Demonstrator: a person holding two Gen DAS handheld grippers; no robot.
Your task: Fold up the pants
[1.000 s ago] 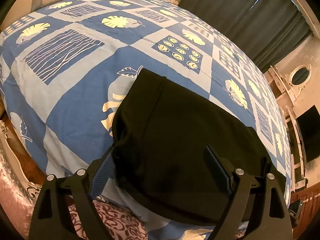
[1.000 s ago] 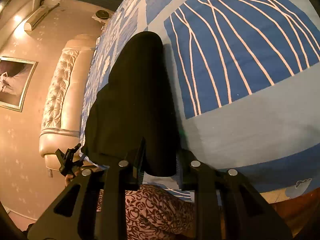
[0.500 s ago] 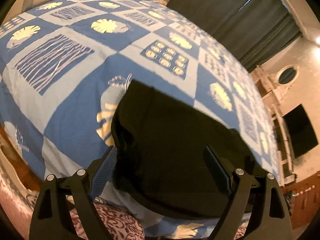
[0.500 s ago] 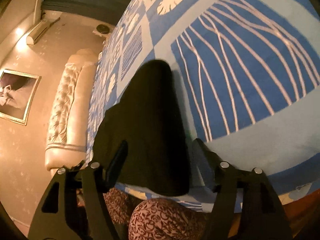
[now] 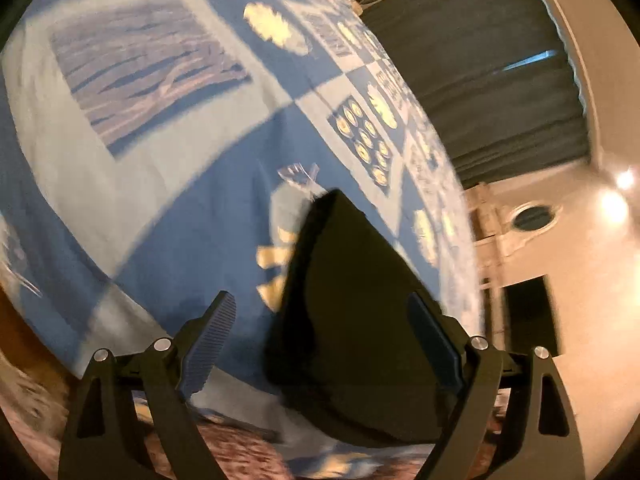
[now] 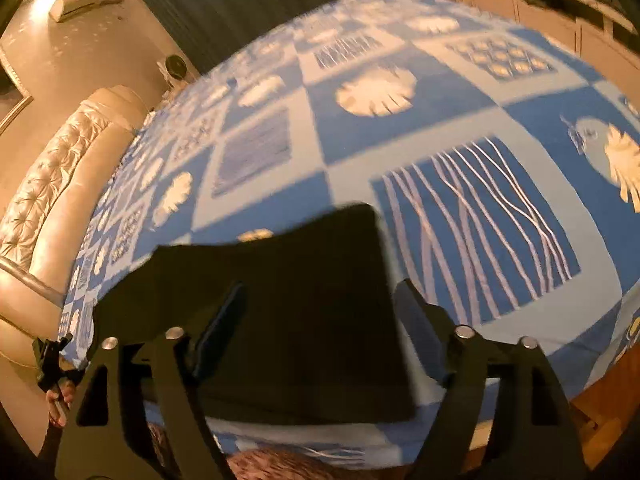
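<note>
Black pants (image 5: 360, 320) lie folded into a flat bundle near the front edge of a bed with a blue patterned cover (image 5: 160, 160). In the left wrist view my left gripper (image 5: 324, 320) is open above the bundle's left edge, and nothing is pinched. The right wrist view shows the pants (image 6: 300, 320) from the other side. My right gripper (image 6: 320, 304) hovers over them with its jaws opening; the cloth lies below, free of the pads. Both views are blurred by motion.
A tufted cream headboard (image 6: 52, 184) borders the bed on the left. Dark curtains (image 5: 480, 60) hang behind it, and a dresser with an oval mirror (image 5: 534, 216) stands at the right. A person's patterned trouser leg (image 6: 280, 464) is at the bed's front edge.
My right gripper let go of the pants' edge, opened wide and rose, turning to look across the bed. My left gripper swung left, so the bundle sits more to the right between its fingers.
</note>
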